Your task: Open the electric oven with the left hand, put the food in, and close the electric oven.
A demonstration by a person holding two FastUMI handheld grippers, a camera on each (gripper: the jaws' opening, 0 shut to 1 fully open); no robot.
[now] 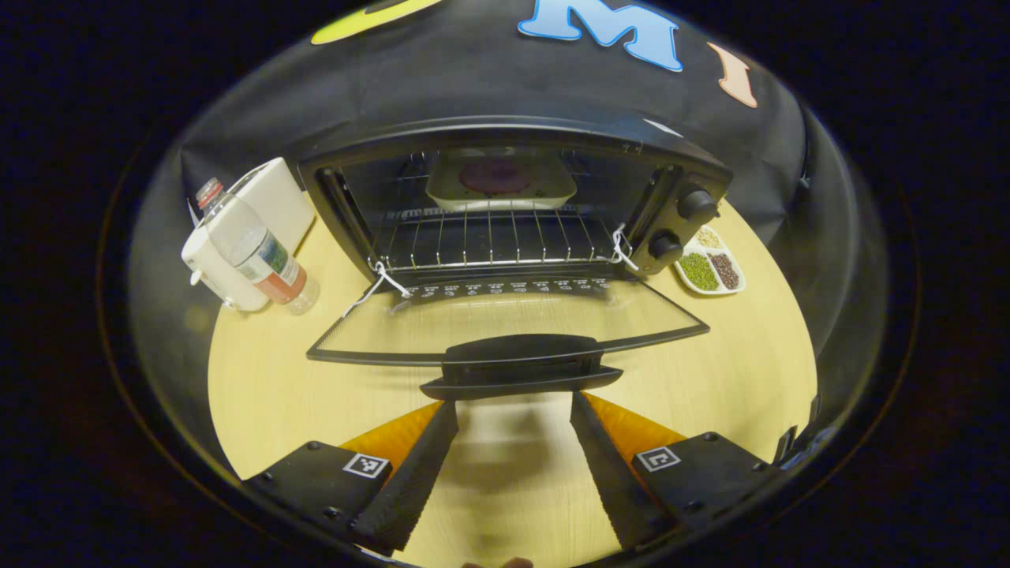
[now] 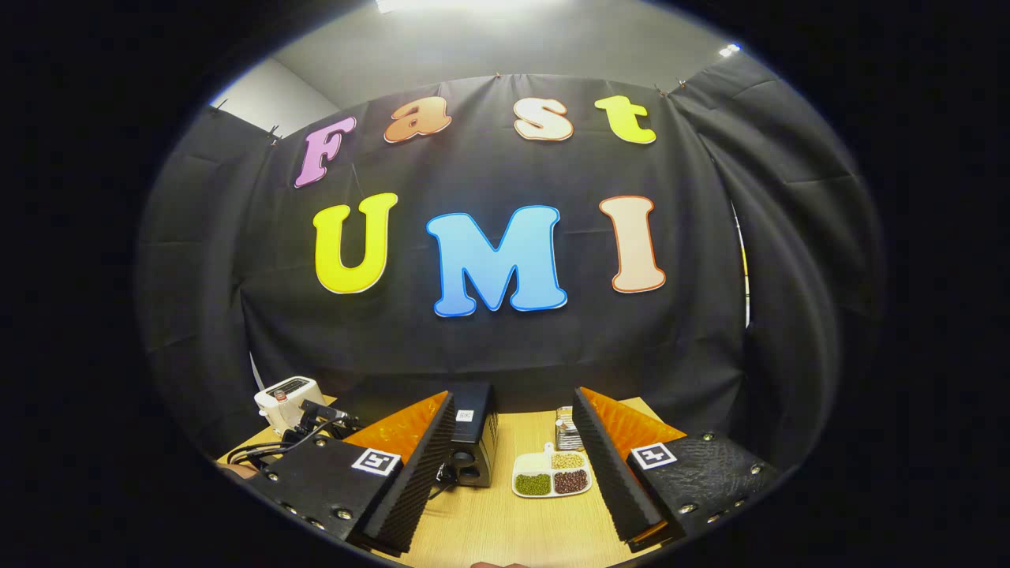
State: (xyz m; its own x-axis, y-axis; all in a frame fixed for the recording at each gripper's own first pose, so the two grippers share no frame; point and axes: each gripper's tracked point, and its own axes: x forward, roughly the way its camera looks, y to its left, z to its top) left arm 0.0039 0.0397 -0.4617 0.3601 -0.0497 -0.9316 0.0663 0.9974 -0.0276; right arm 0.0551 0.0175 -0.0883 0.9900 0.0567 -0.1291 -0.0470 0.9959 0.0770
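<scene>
The electric oven [image 1: 513,197] is faced toward the released left gripper [image 1: 513,410], its door [image 1: 505,323] laid flat; the food dish [image 1: 501,181] is seen far inside. The right gripper [image 2: 513,442] is held released.

- Left claw [image 1: 513,402]: fingers spread wide apart, nothing between them, pointing forward and angled downward.
- Right claw [image 2: 513,410]: fingers likewise parted and empty, held roughly level, raised and pointing straight ahead.
</scene>
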